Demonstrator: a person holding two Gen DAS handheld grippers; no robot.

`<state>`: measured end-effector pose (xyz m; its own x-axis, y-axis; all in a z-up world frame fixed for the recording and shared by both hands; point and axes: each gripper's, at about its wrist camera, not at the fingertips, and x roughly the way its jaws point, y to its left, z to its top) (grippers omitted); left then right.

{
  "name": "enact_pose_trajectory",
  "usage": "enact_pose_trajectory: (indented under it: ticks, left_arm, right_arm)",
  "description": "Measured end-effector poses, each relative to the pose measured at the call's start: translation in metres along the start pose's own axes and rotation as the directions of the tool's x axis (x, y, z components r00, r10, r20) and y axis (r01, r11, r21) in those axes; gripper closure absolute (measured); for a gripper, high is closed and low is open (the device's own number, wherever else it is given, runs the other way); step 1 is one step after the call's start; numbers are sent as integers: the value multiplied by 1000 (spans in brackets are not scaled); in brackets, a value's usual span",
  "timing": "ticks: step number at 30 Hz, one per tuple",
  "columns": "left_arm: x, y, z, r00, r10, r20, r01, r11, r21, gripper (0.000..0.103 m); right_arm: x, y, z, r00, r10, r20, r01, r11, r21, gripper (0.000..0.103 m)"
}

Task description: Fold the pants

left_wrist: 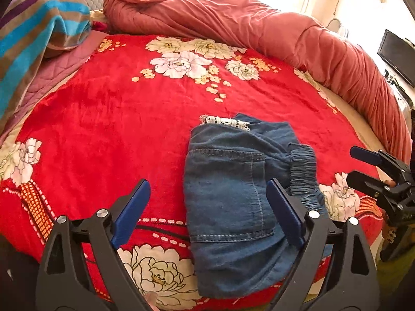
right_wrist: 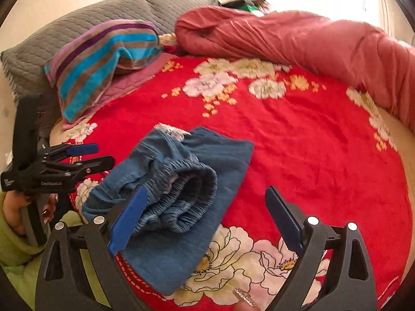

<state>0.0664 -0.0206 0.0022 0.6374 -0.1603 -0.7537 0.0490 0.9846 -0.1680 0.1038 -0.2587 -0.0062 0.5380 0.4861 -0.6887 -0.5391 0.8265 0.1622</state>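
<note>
The blue denim pants (left_wrist: 228, 197) lie folded into a compact bundle on the red floral blanket (left_wrist: 116, 129), back pocket up, elastic waistband on the right. In the right wrist view the pants (right_wrist: 176, 189) show the waistband opening facing me. My left gripper (left_wrist: 208, 210) is open and empty, hovering over the bundle's left part; it also shows in the right wrist view (right_wrist: 99, 155) at the left. My right gripper (right_wrist: 205, 217) is open and empty, just above the bundle's right edge; it also shows in the left wrist view (left_wrist: 358, 164) at the far right.
A rolled salmon duvet (left_wrist: 259, 31) runs along the far and right sides of the bed. A striped towel (left_wrist: 39, 39) and a grey quilted pillow (right_wrist: 77, 31) lie at the far left. A dark screen (left_wrist: 396, 57) stands beyond the bed's right edge.
</note>
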Motion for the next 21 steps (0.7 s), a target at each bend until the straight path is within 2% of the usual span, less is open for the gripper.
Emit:
enact_pose_trajectory:
  ticks: [6,9,17,20,21]
  left_arm:
    - [12,4,-4,1000,-4,-31,3,1000,-4,19]
    - [20,6,-6,999,-5,-50,5,1000,-4,19]
    - [43,11,-11,994,-30,-101,29,999,-17,20]
    - [50,12,-10,989,-89,-116,85,996,-38,42]
    - [51,11,-9,988,-104,-118,100,994,-42,52]
  right_arm:
    - [26,-3,-6,996,25,-81,-22,999,38,12]
    - [39,-2,-9,992,37,-118,-32,998,49,19]
    - [73,-12,-16,973,156,-167,-130,979,158,20]
    - [78,-11,-14,972,178,-154,-155,976,151,21]
    - [80,-10,-13,971,185,-151,-163,976,143,25]
